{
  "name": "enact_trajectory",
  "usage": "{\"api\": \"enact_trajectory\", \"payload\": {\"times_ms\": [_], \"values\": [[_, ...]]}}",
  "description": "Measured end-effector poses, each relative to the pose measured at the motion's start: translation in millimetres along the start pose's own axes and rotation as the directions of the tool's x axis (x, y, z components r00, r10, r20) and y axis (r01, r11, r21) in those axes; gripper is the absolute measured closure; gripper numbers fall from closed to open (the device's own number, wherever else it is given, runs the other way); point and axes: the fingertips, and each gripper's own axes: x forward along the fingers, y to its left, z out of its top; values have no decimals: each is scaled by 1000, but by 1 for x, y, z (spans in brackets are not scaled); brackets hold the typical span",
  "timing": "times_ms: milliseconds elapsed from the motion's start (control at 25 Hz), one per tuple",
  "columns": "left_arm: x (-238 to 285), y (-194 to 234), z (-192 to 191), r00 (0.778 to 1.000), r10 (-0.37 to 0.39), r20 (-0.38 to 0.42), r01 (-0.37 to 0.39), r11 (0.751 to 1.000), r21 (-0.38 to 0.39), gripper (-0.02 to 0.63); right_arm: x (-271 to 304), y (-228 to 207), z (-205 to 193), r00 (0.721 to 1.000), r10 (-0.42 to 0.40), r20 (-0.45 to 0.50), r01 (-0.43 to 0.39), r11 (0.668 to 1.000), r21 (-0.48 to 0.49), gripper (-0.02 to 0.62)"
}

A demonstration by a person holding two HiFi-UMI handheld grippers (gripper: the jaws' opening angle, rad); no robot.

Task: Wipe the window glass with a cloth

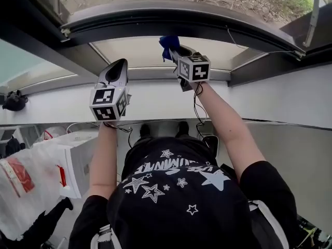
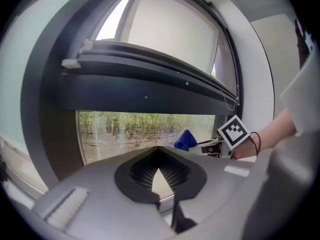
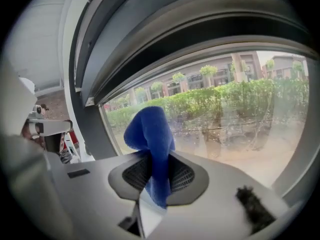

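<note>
Your right tongs [image 3: 159,170] pinched blue cloth [image 3: 150,131], its free end bunched up near lower window glass [image 3: 240,129], seemingly just short of contact. Your left tongs [image 2: 159,159] pressed together, empty, held alongside, facing same pane.

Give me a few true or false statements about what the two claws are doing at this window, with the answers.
1. The right claw grips the cloth. True.
2. The left claw also holds a cloth. False: it is shut on nothing.
3. The cloth is white. False: it is blue.
4. Bushes show through the window glass. True.
</note>
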Motion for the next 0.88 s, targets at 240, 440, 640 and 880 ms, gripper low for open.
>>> {"api": "enact_trajectory", "payload": {"times_ms": [240, 440, 640, 880], "values": [[53, -68, 5, 997, -72, -31, 73, 997, 30, 597, -60, -98, -9, 993, -113, 27, 111, 991, 71, 522], [95, -127, 9, 989, -138, -59, 142, 988, 65, 597, -106, -167, -14, 983, -178, 48, 172, 978, 117, 522], [131, -196, 11, 969, -225, -98, 235, 965, 114, 597, -148, -235, -27, 963, -262, 61, 246, 949, 196, 522], [157, -257, 14, 951, -287, -115, 301, 945, 132, 597, -201, -299, -26, 923, -365, 120, 315, 898, 309, 522]]}}
